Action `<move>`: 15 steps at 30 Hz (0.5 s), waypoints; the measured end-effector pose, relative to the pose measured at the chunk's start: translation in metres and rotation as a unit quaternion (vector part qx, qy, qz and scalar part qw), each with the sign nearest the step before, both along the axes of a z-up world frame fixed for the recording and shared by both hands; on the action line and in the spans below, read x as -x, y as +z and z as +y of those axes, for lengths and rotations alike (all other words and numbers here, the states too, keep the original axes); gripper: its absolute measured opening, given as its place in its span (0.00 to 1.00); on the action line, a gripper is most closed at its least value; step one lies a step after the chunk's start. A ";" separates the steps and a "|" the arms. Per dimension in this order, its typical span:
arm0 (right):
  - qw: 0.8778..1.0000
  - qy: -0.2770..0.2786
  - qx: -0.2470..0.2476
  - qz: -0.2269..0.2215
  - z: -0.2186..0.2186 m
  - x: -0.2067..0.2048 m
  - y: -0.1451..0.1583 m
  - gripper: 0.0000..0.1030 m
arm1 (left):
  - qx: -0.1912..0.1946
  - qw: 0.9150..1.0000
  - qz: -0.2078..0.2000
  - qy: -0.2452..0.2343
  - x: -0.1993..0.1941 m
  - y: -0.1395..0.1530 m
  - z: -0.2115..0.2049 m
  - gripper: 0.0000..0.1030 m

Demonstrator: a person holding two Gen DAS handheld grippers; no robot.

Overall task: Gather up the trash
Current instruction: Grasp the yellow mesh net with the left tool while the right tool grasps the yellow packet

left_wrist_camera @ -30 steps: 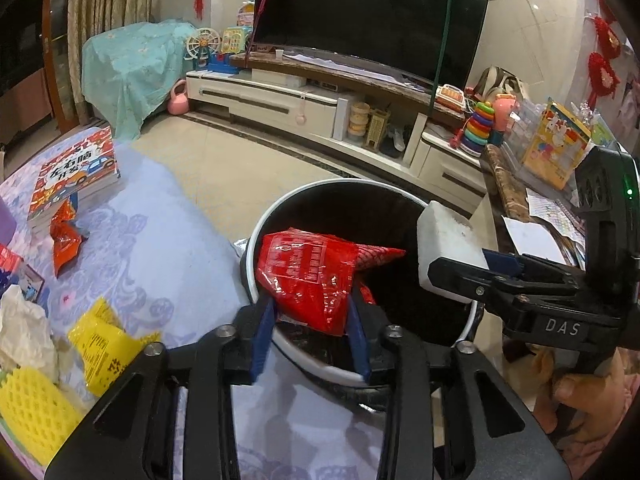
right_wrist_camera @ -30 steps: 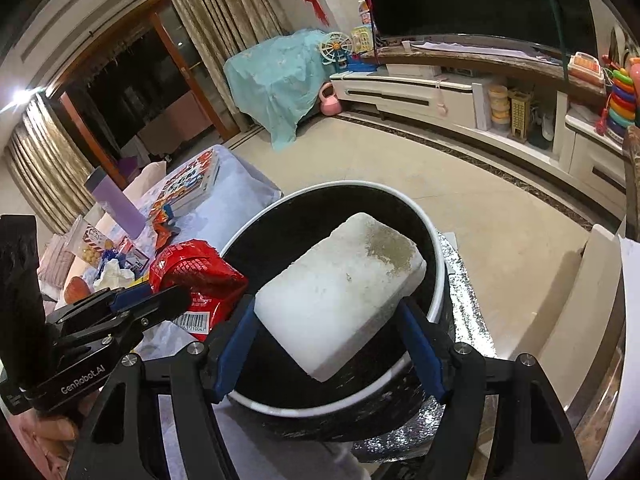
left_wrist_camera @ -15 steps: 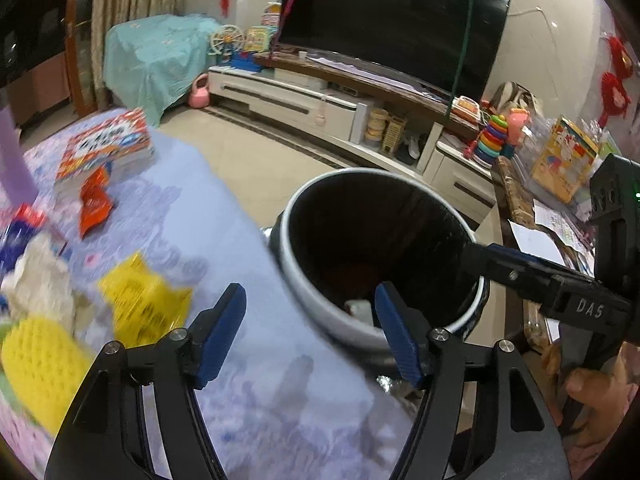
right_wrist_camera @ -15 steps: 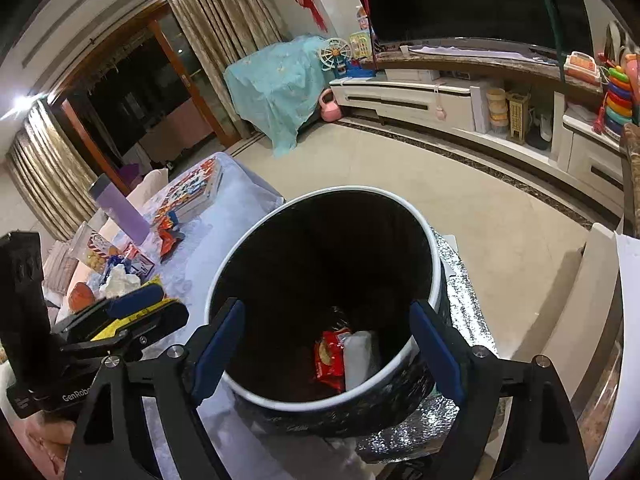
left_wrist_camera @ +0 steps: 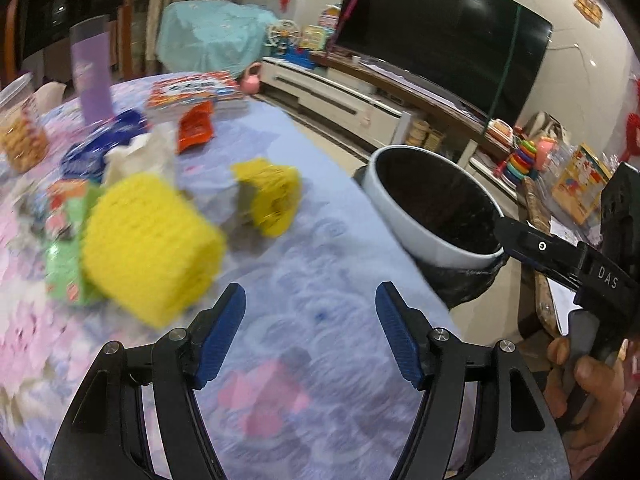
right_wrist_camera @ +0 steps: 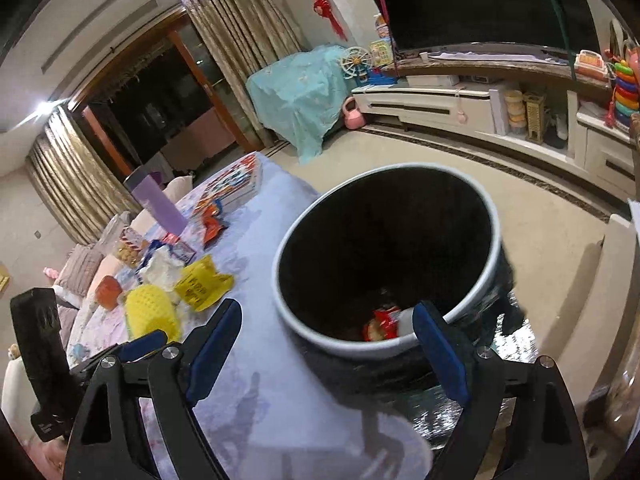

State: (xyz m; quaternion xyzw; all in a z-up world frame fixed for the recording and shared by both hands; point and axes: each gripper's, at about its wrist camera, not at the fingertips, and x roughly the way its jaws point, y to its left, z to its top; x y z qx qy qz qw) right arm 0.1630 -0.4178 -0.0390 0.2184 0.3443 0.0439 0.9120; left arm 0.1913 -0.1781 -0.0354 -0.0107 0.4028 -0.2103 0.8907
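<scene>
My left gripper [left_wrist_camera: 310,316] is open and empty over the lilac tablecloth [left_wrist_camera: 320,264]. A yellow foam net [left_wrist_camera: 148,248] lies just left of it, a crumpled yellow wrapper [left_wrist_camera: 272,196] farther ahead. The white-rimmed trash bin [left_wrist_camera: 436,208] stands off the table's right edge. My right gripper [right_wrist_camera: 328,340] is open and empty at the bin's near rim [right_wrist_camera: 384,344]. A red wrapper [right_wrist_camera: 380,324] and a white foam block [right_wrist_camera: 406,320] lie inside the bin. White crumpled paper [right_wrist_camera: 160,268], the yellow wrapper [right_wrist_camera: 202,284] and foam net [right_wrist_camera: 150,314] lie on the table.
An orange wrapper [left_wrist_camera: 196,126], a blue wrapper [left_wrist_camera: 100,148], a green packet [left_wrist_camera: 64,256], a book [left_wrist_camera: 192,90], a purple bottle [left_wrist_camera: 92,76] and a cookie jar [left_wrist_camera: 20,132] sit farther back. The right gripper's body [left_wrist_camera: 576,264] shows at right. TV cabinet [right_wrist_camera: 460,100] stands across the floor.
Both grippers let go over the bin: the red wrapper and white foam block now lie inside. My left gripper swung left over the table toward the yellow items.
</scene>
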 end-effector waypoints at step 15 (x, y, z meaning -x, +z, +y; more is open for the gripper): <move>0.998 0.069 -0.005 0.002 0.073 -0.011 -0.004 0.86 | 0.010 0.997 0.007 0.073 0.013 -0.007 0.073 0.67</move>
